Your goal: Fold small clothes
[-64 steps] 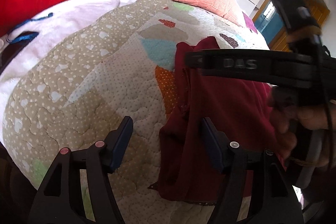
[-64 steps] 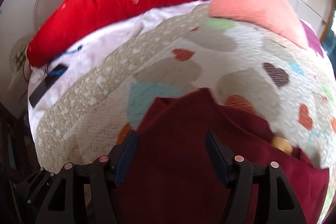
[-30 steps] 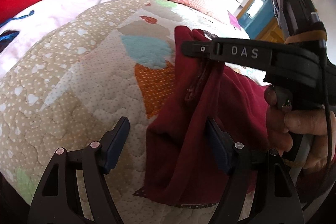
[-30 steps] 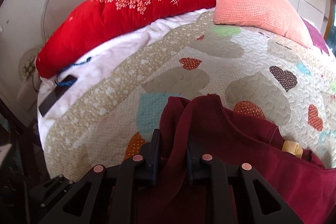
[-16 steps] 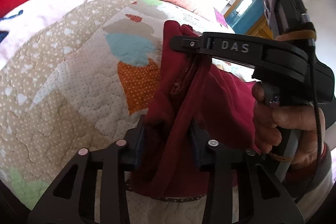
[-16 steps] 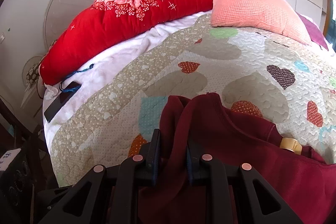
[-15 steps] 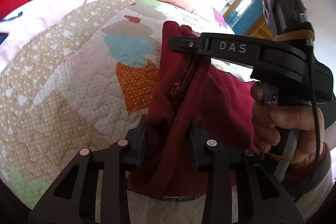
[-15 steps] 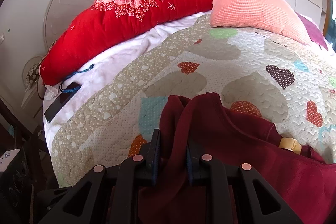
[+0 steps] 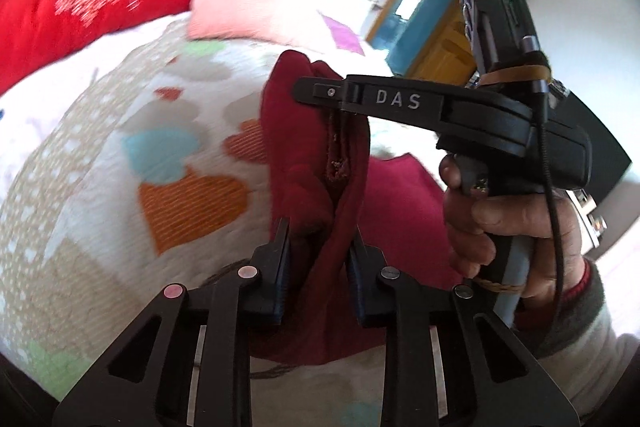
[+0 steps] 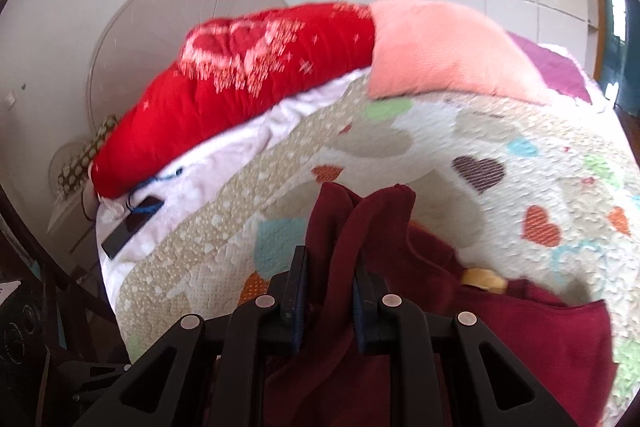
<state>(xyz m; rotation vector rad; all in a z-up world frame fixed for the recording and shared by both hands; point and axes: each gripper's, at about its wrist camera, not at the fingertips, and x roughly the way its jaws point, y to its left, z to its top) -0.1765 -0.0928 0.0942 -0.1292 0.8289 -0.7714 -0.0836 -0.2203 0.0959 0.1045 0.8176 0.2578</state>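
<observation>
Our left gripper (image 9: 318, 263), wide open a second ago, is closing on the maroon garment (image 9: 312, 163), while our right gripper (image 10: 329, 291) stays clamped on its edge. We have both raised it off the heart-patterned quilt (image 9: 120, 187), so we judge the fold is starting.

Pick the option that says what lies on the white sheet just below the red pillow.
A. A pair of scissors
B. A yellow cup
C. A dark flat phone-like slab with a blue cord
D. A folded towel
C: in the right wrist view a dark flat slab with a blue cord lies on the white sheet under the red pillow.
</observation>
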